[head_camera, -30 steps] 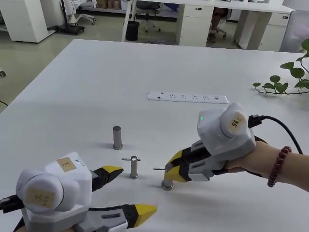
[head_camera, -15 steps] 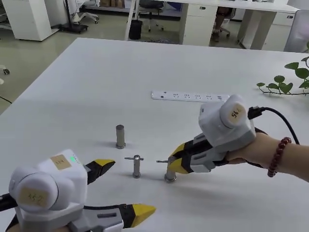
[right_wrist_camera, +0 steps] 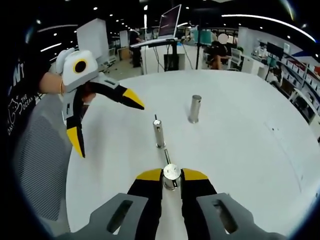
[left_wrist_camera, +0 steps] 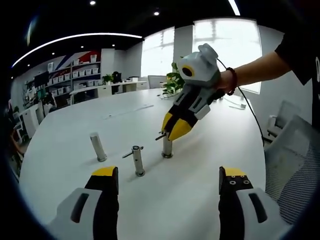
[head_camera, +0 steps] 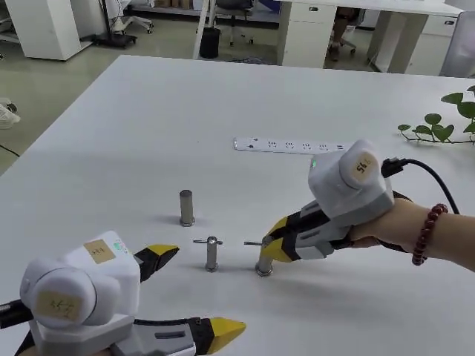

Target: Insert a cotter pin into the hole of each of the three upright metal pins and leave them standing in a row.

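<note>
Three metal pins stand upright in a row on the white table (head_camera: pixel 148 119). The left pin (head_camera: pixel 186 208) is bare. A cotter pin crosses the top of the middle pin (head_camera: pixel 211 254). My right gripper (head_camera: pixel 272 248) is shut at the top of the right pin (head_camera: pixel 263 265), its jaws close on either side (right_wrist_camera: pixel 171 175). A cotter pin (head_camera: pixel 252 242) pokes out of that pin's far side (right_wrist_camera: pixel 166 156). My left gripper (head_camera: pixel 199 289) is open near the front edge, nothing between its jaws (left_wrist_camera: pixel 169 172).
A white power strip (head_camera: pixel 291 146) lies behind the pins. A trailing plant (head_camera: pixel 441 126) sits at the table's right edge. The right gripper's black cable (head_camera: pixel 438 194) runs off to the right. Beyond the table are office cabinets and chairs.
The head view has shifted a little. The right gripper stays at the right pin with the cotter pin sticking out. The left gripper stays open in place.
</note>
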The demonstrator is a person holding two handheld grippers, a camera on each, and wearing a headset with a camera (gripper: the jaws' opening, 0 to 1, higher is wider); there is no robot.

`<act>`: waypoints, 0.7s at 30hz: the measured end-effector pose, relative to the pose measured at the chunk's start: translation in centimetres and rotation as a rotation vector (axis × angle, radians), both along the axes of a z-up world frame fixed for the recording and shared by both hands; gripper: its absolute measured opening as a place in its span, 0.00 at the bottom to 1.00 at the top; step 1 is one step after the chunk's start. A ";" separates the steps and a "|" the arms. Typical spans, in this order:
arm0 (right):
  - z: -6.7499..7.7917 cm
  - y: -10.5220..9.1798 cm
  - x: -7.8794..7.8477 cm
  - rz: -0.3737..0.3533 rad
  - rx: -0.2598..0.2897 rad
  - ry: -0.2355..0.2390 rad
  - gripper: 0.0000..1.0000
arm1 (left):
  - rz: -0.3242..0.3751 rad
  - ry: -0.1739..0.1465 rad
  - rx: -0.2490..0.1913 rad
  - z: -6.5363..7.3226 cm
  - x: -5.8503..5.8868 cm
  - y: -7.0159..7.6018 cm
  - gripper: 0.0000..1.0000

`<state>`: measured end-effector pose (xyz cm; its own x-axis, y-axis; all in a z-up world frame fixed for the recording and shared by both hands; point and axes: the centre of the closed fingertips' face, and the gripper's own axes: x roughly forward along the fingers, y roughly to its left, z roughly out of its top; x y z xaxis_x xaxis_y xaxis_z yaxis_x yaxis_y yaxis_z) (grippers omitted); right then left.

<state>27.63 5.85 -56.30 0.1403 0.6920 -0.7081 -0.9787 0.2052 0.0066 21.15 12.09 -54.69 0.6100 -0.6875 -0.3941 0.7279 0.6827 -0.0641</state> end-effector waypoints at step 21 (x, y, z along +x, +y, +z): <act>0.3 0.0 -0.1 0.007 0.028 -0.001 0.16 | 0.004 0.010 -0.009 0.0 -0.1 -0.3 0.91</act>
